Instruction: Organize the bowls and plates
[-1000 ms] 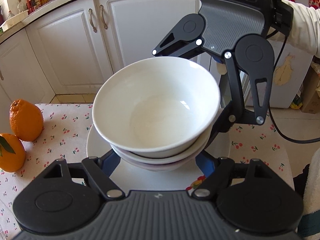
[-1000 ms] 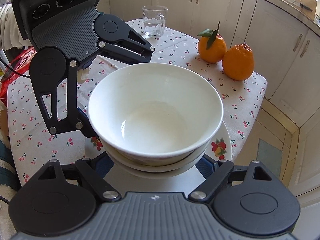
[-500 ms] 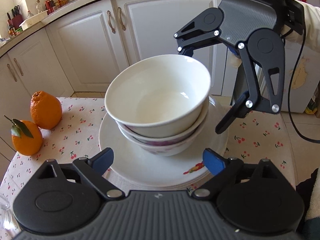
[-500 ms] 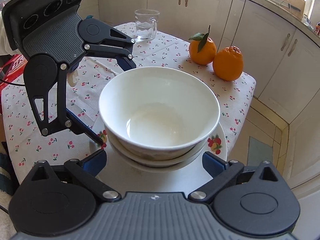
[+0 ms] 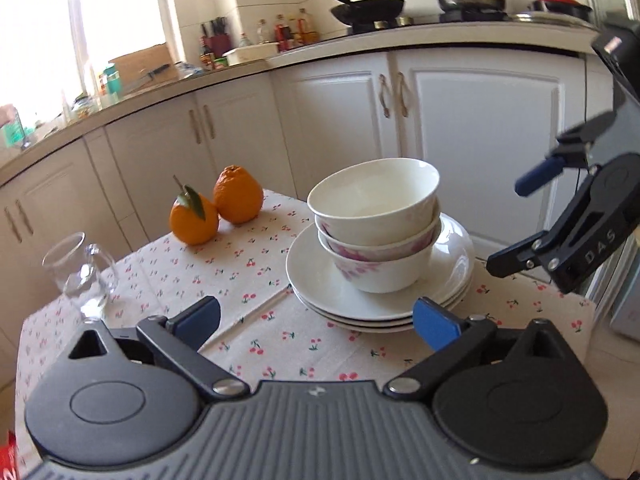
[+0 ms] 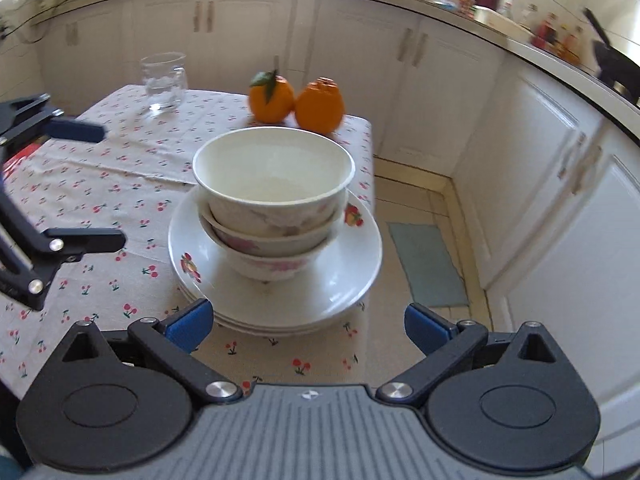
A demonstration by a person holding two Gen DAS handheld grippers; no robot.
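we cannot count the stacked plates [image 6: 352, 280] under the bowls [image 6: 272, 200], the bottles [image 6: 560, 36] at two o'clock are blurred, and the right gripper [image 5: 532, 220] is cut off at three o'clock.

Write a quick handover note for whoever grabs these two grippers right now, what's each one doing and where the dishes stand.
Left gripper: open, holding nothing, short of the dishes.
Right gripper: open, holding nothing, also clear of the dishes.
Dishes: three nested bowls sit upright on the stack of plates, near the table edge on the cherry-print cloth.
Done: bowls and plates gathered into one pile.
Left: probably nothing but a stability check; the pile sits close to the edge. Two oranges and a glass mug stand apart, behind it.
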